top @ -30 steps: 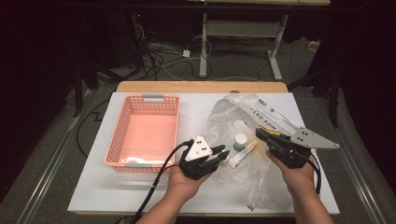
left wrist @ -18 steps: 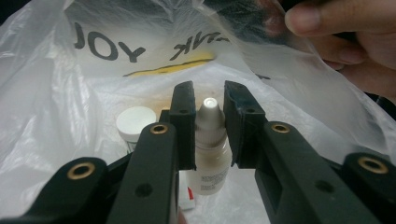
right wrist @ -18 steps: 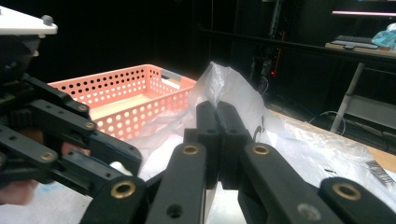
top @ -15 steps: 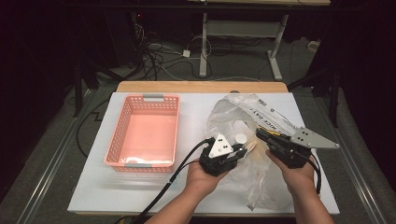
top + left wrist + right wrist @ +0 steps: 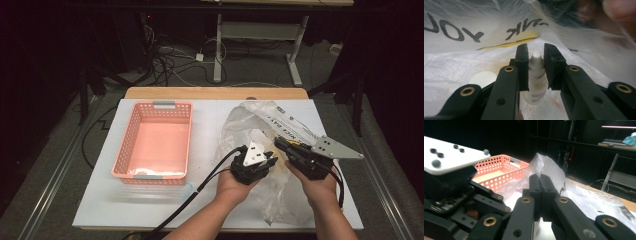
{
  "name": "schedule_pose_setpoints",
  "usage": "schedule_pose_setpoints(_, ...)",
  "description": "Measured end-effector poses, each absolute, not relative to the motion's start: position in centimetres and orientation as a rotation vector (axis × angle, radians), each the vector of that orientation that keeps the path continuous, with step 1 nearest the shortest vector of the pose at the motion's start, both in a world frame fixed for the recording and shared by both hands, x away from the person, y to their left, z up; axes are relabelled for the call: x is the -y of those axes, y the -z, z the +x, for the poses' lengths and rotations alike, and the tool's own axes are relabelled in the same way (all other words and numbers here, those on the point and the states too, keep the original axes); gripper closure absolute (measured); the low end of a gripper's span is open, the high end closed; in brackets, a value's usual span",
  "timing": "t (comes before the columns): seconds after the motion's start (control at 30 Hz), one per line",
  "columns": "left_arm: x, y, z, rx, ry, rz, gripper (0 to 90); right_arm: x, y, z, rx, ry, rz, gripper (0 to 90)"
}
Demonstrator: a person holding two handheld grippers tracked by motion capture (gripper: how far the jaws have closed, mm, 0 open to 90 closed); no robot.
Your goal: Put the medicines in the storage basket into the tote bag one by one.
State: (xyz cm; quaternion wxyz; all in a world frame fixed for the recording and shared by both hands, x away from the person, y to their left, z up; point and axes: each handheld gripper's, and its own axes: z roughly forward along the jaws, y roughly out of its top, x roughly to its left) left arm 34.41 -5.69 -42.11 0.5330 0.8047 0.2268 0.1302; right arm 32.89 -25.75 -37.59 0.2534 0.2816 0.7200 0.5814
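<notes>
L tongs (image 5: 535, 67), moved from left of bag into the plastic bag (image 5: 260, 125) at frame center-right, now straddle the dropper bottle (image 5: 536, 75) w/ jaws spread, while R tongs (image 5: 541, 195) pinch bag's edge, so grasp looks imminent.

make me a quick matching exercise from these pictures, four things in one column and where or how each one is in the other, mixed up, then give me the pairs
1. small white plastic dropper bottle
2. pink perforated plastic basket
3. right gripper
4. clear printed plastic bag

A. jaws shut on a fold of the bag
B. between the left gripper's open jaws
C. right half of the table, crumpled
D. left half of the table

Pairs: 1-B, 2-D, 3-A, 4-C
</notes>
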Motion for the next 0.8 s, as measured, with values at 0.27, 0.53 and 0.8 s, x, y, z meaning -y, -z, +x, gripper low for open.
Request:
schedule_pose_setpoints(0.27, 7.8, 43.4, 35.5, -0.545, -0.321, 1.95, 73.4, 26.1, 37.5, 32.9, -1.944, -1.589, 0.769, 90.0)
schedule_pose_setpoints(0.53, 8.6, 45.2, 36.7, -0.573, -0.322, 1.961, 73.3, 26.2, 37.5, 32.9, -1.944, -1.59, 0.774, 90.0)
schedule_pose_setpoints(0.8, 7.8, 44.8, 36.6, -0.597, -0.265, 1.981, 52.8, 26.2, 37.7, 33.0, -1.95, -1.588, 0.779, 90.0)
